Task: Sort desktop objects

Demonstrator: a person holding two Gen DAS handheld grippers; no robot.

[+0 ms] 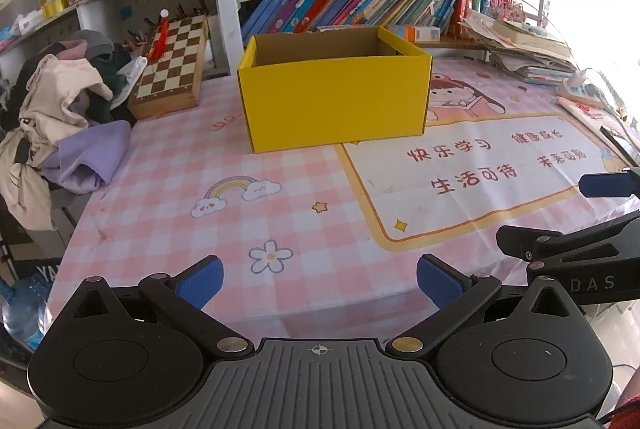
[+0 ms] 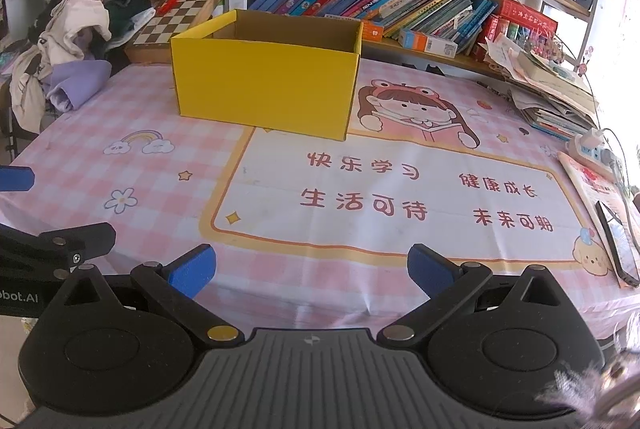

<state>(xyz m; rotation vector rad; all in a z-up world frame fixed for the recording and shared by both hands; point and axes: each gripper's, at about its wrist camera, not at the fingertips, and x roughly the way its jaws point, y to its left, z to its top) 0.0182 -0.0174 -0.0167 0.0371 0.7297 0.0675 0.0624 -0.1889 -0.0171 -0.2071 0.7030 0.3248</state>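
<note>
- The desk covered by a pink-and-white checked cloth [image 1: 160,197] with cartoon prints fills both views; its middle carries a white panel with red characters [image 2: 384,197].
- An open-topped yellow cardboard box [image 1: 336,101] stands upright toward the back of the desk, just in front of a shelf of slanting books [image 1: 360,1]. How much lies inside cannot be seen.
- A pile of crumpled clothes [image 1: 60,109] sits off the desk's left edge, beside a wooden chessboard case [image 1: 172,69].
- The left gripper [image 1: 320,279] hovers low over the near edge of the desk, pointing at the box, its blue-padded fingers [image 1: 200,283] spread wide with nothing between them.
- The right gripper [image 2: 312,269] hangs level beside it, likewise aimed at the box, spread wide and empty.
</note>
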